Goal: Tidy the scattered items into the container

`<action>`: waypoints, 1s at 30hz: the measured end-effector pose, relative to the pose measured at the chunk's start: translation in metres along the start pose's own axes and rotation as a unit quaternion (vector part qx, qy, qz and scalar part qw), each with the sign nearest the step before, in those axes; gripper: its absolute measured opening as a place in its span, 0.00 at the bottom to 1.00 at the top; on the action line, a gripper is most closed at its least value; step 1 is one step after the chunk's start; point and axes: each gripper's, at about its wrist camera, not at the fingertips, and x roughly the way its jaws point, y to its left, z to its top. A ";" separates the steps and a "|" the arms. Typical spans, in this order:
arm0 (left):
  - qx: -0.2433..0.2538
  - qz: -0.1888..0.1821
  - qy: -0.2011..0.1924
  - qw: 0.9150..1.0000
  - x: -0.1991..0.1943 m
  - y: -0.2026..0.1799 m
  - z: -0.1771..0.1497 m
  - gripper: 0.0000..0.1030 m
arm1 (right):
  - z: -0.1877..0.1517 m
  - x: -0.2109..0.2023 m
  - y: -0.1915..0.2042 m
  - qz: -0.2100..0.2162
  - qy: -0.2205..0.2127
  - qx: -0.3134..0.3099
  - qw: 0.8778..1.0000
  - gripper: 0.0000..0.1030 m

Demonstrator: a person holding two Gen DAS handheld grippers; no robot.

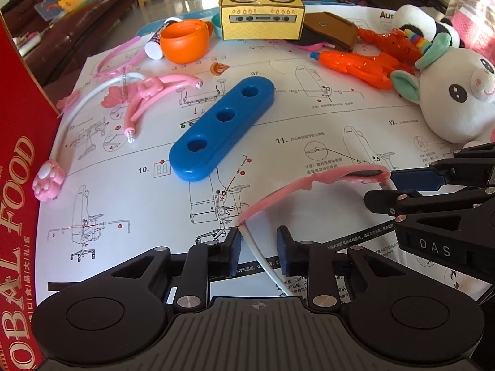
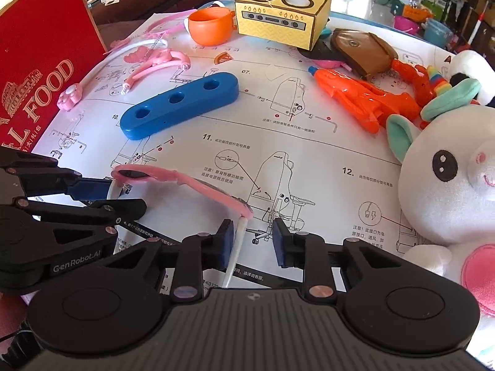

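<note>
Pink toy glasses (image 1: 309, 182) (image 2: 185, 182) with white temple arms lie on the paper sheet between my two grippers. One white arm (image 1: 250, 241) runs between my left gripper's (image 1: 260, 252) blue pads, touching only the left pad, with a wide gap on the other side. The other white arm (image 2: 238, 238) sits the same way in my right gripper (image 2: 253, 242), close against its left pad. Both stand open. Each gripper also shows in the other's view, the right gripper (image 1: 382, 187) and the left gripper (image 2: 126, 194). A red carton (image 1: 18, 185) (image 2: 40, 61) stands at the left.
On the instruction sheet (image 1: 278, 117) lie a blue three-hole block (image 1: 222, 123), pink hairbands (image 1: 148, 92), a pink paw (image 1: 48, 182), an orange cup (image 1: 185, 43), a yellow cardboard stove (image 1: 261, 12), a brown pouch (image 1: 331, 27), an orange water gun (image 1: 355, 65) and a unicorn plush (image 1: 458, 102).
</note>
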 end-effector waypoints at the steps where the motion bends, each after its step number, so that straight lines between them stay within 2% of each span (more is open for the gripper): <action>1: -0.001 0.000 0.000 1.000 0.000 0.001 0.000 0.15 | 0.000 0.000 0.000 0.000 0.000 0.000 1.000 0.31; 2: -0.002 0.001 0.000 1.000 0.000 0.002 0.000 0.10 | -0.001 0.000 0.000 0.000 0.000 0.001 1.000 0.31; 5: -0.006 0.002 -0.001 1.000 -0.002 0.004 -0.002 0.03 | -0.001 -0.001 0.000 0.002 0.002 0.008 1.000 0.31; 15: -0.007 -0.002 0.003 1.000 -0.007 0.002 -0.011 0.03 | -0.001 -0.003 0.000 0.018 0.012 0.027 0.999 0.16; 19: -0.009 0.002 -0.002 1.000 -0.014 0.002 -0.012 0.03 | -0.002 -0.007 0.001 0.023 0.011 0.032 0.999 0.16; 30: -0.023 0.022 -0.037 0.999 -0.051 0.008 0.003 0.03 | 0.018 -0.037 0.007 0.031 -0.038 0.010 0.999 0.16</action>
